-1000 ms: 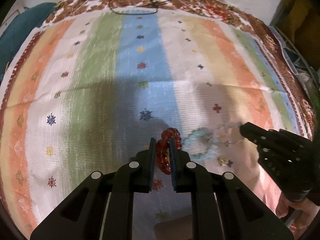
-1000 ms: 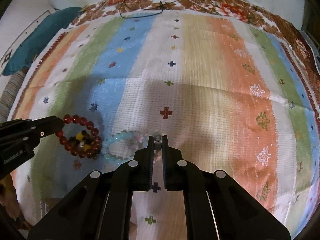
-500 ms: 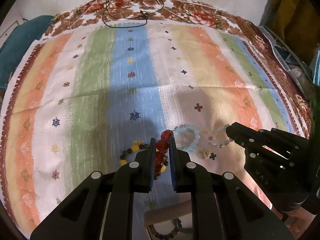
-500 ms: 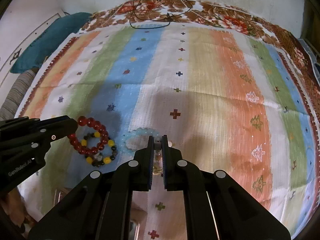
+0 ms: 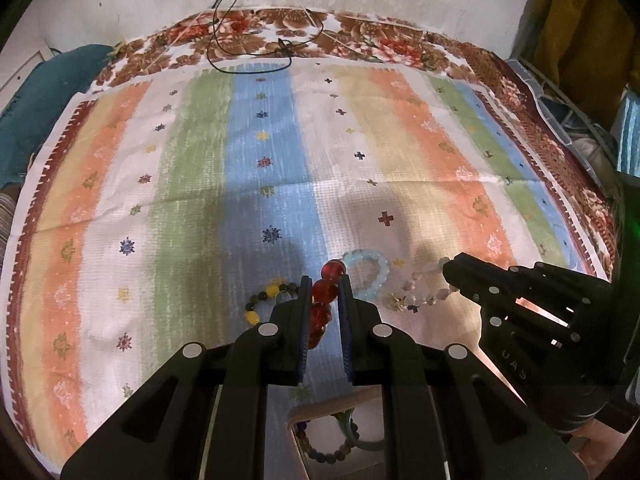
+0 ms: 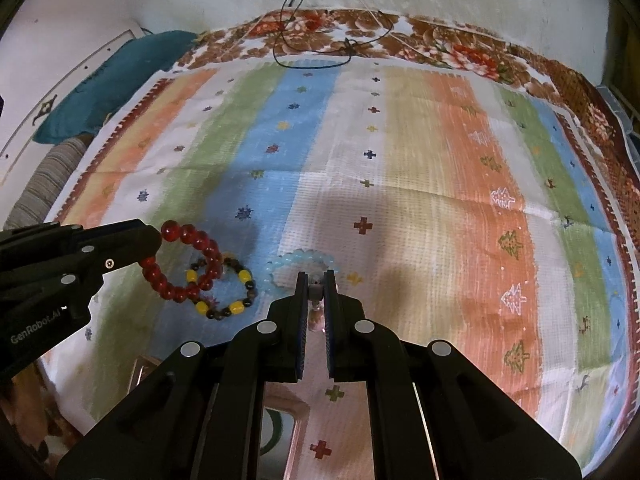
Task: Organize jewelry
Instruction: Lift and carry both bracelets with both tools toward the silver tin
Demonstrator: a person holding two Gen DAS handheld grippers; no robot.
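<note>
Two bracelets are lifted: my left hand-held gripper (image 5: 325, 294) clamps the red bracelet (image 6: 182, 264), my right hand-held gripper (image 6: 316, 286) the pale bracelet (image 5: 426, 286); next, carry both to the box (image 5: 298, 426)

A home bedroom: striped cloth (image 5: 192, 184) over floral bedsheet (image 5: 360, 36), teal pillow (image 6: 120, 76).

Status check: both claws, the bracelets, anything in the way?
Left claw shut on red bracelet. Right claw shut on pale bracelet. Yellow-black bracelet and light blue bracelet on cloth. Nothing blocking.
</note>
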